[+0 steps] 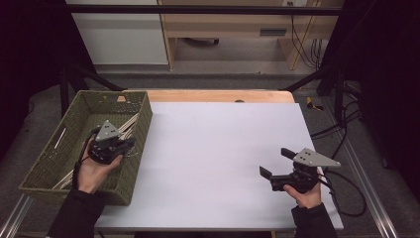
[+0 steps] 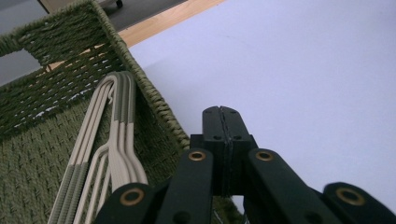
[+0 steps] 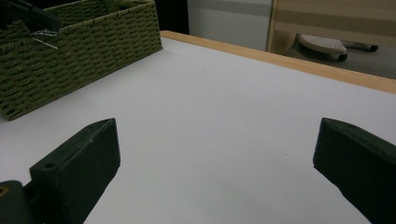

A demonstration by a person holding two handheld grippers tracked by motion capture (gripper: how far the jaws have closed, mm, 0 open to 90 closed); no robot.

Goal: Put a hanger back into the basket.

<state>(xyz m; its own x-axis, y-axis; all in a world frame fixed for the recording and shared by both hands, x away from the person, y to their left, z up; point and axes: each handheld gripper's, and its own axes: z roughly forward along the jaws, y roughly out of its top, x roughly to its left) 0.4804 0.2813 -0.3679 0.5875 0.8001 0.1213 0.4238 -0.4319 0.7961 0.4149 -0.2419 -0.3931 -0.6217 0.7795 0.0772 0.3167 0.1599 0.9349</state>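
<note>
Several cream and grey hangers (image 1: 130,124) lie in a green woven basket (image 1: 74,116) at the table's left. My left gripper (image 1: 130,145) hovers over the basket's right side, near its wall. In the left gripper view its jaws (image 2: 221,112) press flat together above the basket rim (image 2: 154,98), with the hangers (image 2: 119,130) to their left. In the right gripper view a thin wire (image 3: 44,35) glints under the left gripper (image 3: 32,16); I cannot tell whether it is pinched. My right gripper (image 1: 276,162) rests low at the table's right, wide open (image 3: 215,135) and holding nothing.
A white board (image 1: 218,158) covers the table between basket and right hand. A wooden strip (image 1: 218,95) runs along the far edge. Black frame bars and cables stand at both sides. A cable (image 1: 346,198) trails off the table's right edge.
</note>
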